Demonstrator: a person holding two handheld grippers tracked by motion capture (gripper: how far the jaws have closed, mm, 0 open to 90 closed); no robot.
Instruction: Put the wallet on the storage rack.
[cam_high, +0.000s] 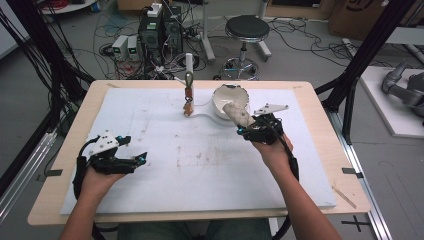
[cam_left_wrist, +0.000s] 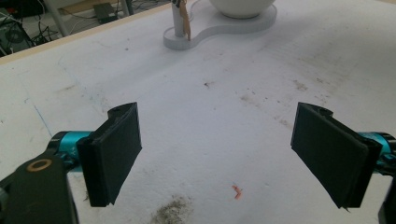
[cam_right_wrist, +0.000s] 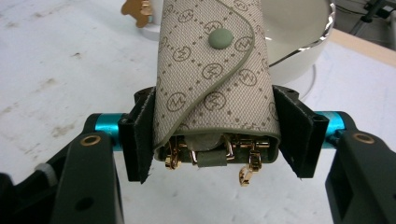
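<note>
Jaws first: our right gripper (cam_right_wrist: 212, 135) is clamped on a key pouch (cam_right_wrist: 212, 74), one black pad pressing each side of it. Our left gripper (cam_left_wrist: 231, 154) has its jaws wide apart w/ nothing between them, just bare mat.

Key pouch is beige fabric w/ a repeated round monogram print, a curved flap edged in grey-green and a round grey-green snap button (cam_right_wrist: 221, 38). At its near end, btwn the pads, we see gold-coloured clips (cam_right_wrist: 246, 173) and a grey-green strap hanging out. In the high view the pouch (cam_high: 239, 115) sticks out from the right gripper (cam_high: 243, 126), pointing up-left toward a white bowl (cam_high: 222, 100), its far end over or against the bowl's near rim; we can't tell if it touches.

Bowl sits on a white base (cam_high: 202, 116) at the far-middle part of the white mat (cam_high: 200, 170). Same base carries a thin upright post (cam_high: 189, 82) w/ a small brown charm (cam_high: 188, 107) hanging on it, just left of the bowl. In the left gripper view the post (cam_left_wrist: 177, 21) and base show at the far top, well apart from the left jaws.

Left gripper (cam_high: 131, 161) is low over the mat's near-left area, well apart from the pouch. Mat has grey smudges and a tiny orange scrap (cam_left_wrist: 237, 191) near the left jaws.
</note>
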